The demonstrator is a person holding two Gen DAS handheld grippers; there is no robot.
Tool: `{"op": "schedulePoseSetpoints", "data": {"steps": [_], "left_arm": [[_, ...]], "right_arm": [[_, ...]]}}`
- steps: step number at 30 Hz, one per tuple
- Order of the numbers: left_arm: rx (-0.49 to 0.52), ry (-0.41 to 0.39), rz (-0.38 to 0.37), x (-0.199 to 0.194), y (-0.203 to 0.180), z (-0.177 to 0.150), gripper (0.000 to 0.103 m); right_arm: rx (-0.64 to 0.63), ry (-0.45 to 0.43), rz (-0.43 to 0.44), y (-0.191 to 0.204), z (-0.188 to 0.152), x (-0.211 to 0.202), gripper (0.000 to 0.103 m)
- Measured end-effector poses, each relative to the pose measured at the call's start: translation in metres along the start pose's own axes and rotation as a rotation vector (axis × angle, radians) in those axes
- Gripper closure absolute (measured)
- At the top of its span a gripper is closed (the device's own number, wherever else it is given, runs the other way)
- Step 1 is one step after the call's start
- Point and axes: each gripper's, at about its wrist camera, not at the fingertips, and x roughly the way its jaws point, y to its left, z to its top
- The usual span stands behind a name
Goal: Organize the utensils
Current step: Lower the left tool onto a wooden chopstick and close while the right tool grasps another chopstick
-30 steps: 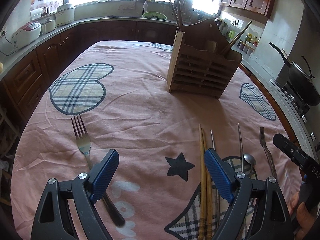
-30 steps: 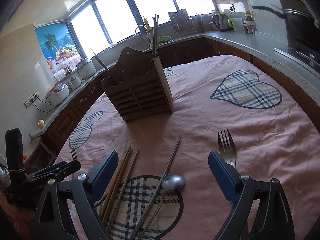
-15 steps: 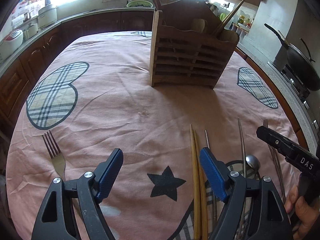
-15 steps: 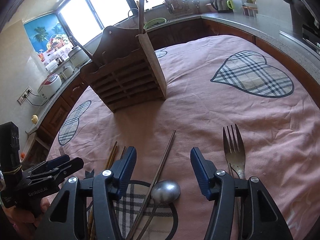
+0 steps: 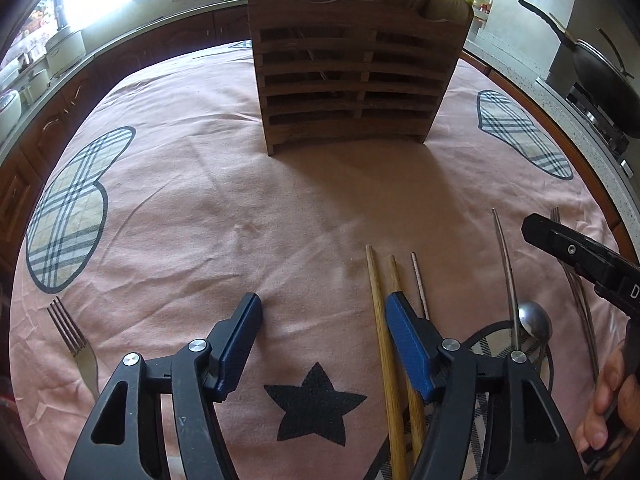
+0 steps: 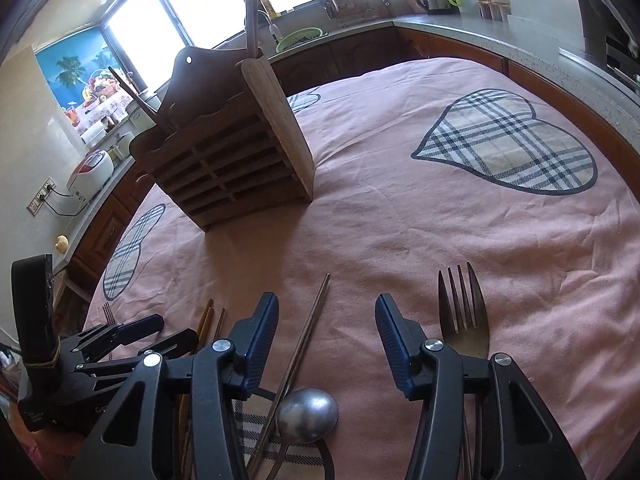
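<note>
Two hand-held grippers hang low over a pink tablecloth (image 5: 280, 208) where loose cutlery waits to be sorted into a slatted wooden utensil holder (image 5: 352, 80) standing upright at the far side, well apart from the pieces.

The left gripper (image 5: 322, 316), its jaws part open and just closing, grips nothing: its right pad hangs over the pair of wooden chopsticks (image 5: 380, 320), with bare cloth in the gap. A thin metal chopstick (image 5: 419, 284) lies just beside them, and a fork (image 5: 74, 340) sits alone near the left edge.

The right gripper (image 6: 326, 320), also part open, just closing and empty, straddles a dark chopstick (image 6: 308, 332) that runs between its pads without touching them. A steel spoon (image 6: 308, 414) lies bowl-up against that chopstick, and a second fork (image 6: 462, 312) lies just outside the right pad.

Everything here looks light and rigid. The metal pieces are likely slick and lie flat on soft fabric, so the pads would probably need to press into the cloth to get under them. The wooden chopsticks should give more friction, but may roll or split apart if pinched off-centre. A hold near mid-shaft seems safest for balance. The spoon and forks look best taken by the handle, not the bowl or tines.
</note>
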Motion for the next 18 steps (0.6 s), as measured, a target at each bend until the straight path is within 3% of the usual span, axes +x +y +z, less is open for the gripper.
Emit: {"op": "schedulePoseSetpoints", "data": {"steps": [4, 6, 12, 14, 16, 18], "left_arm": [[0.041, 0.001, 0.032, 0.007, -0.008, 0.005, 0.039], [0.052, 0.003, 0.026, 0.009, -0.008, 0.007, 0.04], [0.076, 0.02, 0.016, 0.017, -0.006, 0.018, 0.045], [0.082, 0.014, 0.014, 0.02, -0.009, 0.02, 0.052], [0.095, 0.01, 0.0, 0.019, -0.013, 0.02, 0.079], [0.116, 0.005, -0.004, 0.019, -0.018, 0.019, 0.092]], "right_arm": [[-0.009, 0.018, 0.0, 0.001, 0.003, 0.009, 0.059], [-0.016, 0.034, 0.0, 0.002, 0.004, 0.014, 0.07], [-0.073, 0.074, -0.038, 0.009, 0.008, 0.031, 0.072], [-0.114, 0.082, -0.062, 0.016, 0.009, 0.035, 0.072], [-0.167, 0.084, -0.096, 0.025, 0.008, 0.038, 0.072], [-0.223, 0.084, -0.134, 0.034, 0.006, 0.041, 0.076]]}}
